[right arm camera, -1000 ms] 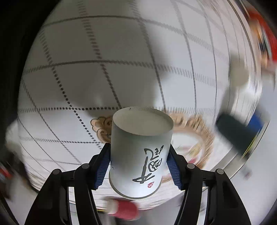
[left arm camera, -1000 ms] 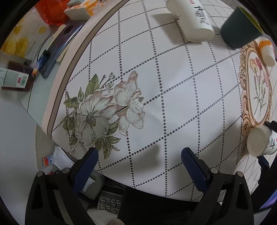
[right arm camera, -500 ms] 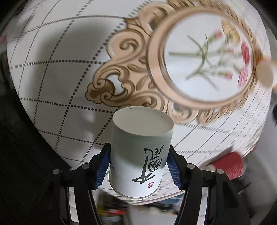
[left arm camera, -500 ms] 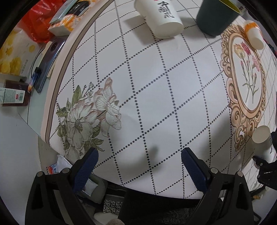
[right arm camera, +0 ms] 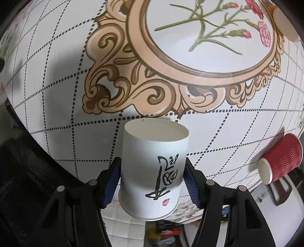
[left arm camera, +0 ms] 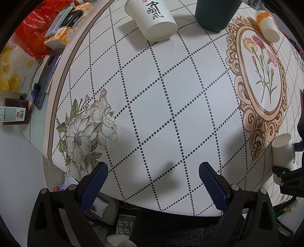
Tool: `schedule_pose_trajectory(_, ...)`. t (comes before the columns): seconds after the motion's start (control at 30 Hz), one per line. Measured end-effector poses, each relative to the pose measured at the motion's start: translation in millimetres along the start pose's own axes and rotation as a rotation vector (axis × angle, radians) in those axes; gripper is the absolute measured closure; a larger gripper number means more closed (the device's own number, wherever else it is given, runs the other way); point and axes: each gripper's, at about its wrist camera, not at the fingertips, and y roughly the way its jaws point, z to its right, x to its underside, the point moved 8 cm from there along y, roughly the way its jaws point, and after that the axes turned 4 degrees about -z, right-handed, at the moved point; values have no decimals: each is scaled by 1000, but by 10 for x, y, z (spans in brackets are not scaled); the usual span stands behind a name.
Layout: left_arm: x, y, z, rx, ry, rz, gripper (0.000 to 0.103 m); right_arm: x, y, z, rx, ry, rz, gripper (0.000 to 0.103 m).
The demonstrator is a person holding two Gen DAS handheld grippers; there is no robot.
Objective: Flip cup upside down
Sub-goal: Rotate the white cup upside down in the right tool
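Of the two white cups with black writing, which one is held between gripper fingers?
The white cup clamped in the right gripper. The other lettered cup lies on the table beside the dark green cup.

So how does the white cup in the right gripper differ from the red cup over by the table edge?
The white cup is smooth, with black calligraphy; the red cup has a wavy ribbed wall. The white cup is clamped between the right gripper fingers with its base pointing away from the camera; the red cup lies on its side on the tablecloth, untouched. Both look like paper cups.
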Motion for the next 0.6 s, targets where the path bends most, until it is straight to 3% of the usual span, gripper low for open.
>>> schedule_pose_trajectory(0.13,11,5,36,-6,7,3,5,-31,59,209,-34,27,-14,34)
schedule_pose_trajectory(0.23,19,9,21,-9,16,4,5,-111,38,231,-30,31,7,25)
schedule_pose_trajectory(0.47,47,-17,169,-17,45,10,5,-271,-286,515,-20,67,69,24)
schedule_pose_trajectory(0.53,51,-18,231,-21,55,13,5,-295,-380,552,1,73,89,26)
schedule_pose_trajectory(0.6,55,-34,282,-24,65,16,5,-297,-488,544,-1,84,104,41)
